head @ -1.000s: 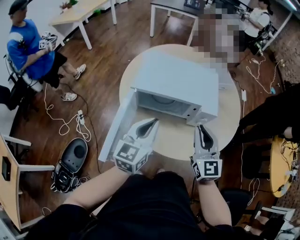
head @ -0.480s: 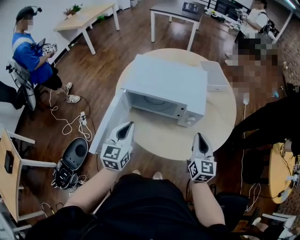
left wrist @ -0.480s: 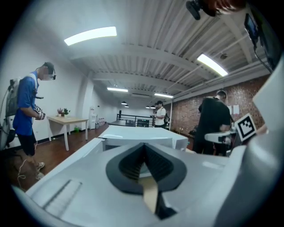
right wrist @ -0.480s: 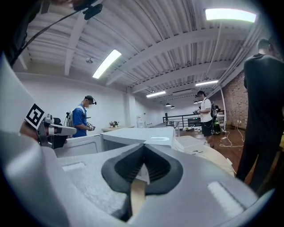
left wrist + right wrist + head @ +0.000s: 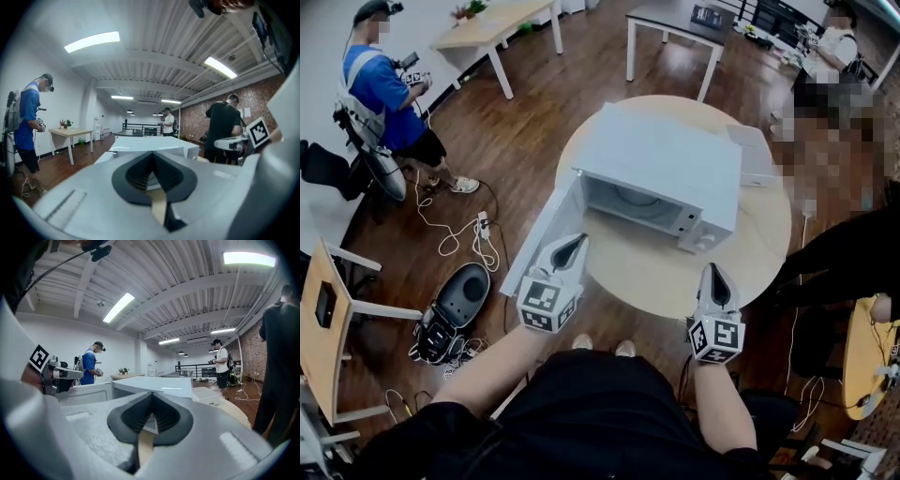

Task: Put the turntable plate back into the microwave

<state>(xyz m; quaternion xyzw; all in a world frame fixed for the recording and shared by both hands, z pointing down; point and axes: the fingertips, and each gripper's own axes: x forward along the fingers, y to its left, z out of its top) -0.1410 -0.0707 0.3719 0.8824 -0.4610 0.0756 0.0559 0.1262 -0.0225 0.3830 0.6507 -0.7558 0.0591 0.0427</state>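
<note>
The white microwave [image 5: 670,164] stands on the round table [image 5: 652,272] with its door [image 5: 542,234] swung open to the left. A pale round turntable plate [image 5: 630,197] lies inside the cavity. My left gripper [image 5: 574,244] is shut and empty, held near the door's lower end at the table's near edge. Also shut and empty, my right gripper [image 5: 713,272] is in front of the microwave's control side. The left gripper view looks over shut jaws [image 5: 152,154] at the microwave [image 5: 150,143]. From the right gripper [image 5: 151,395], the microwave [image 5: 154,383] shows beyond.
A white box [image 5: 757,155] sits on the table behind the microwave. A person in blue [image 5: 384,89] stands at far left, and other people are at the right. Cables [image 5: 455,234] and a black device [image 5: 450,314] lie on the floor at left. A chair [image 5: 333,319] is nearby.
Both grippers have drawn back from the microwave's opening toward the table's near edge and sunk a little. The dark gap between the right jaws has gone.
</note>
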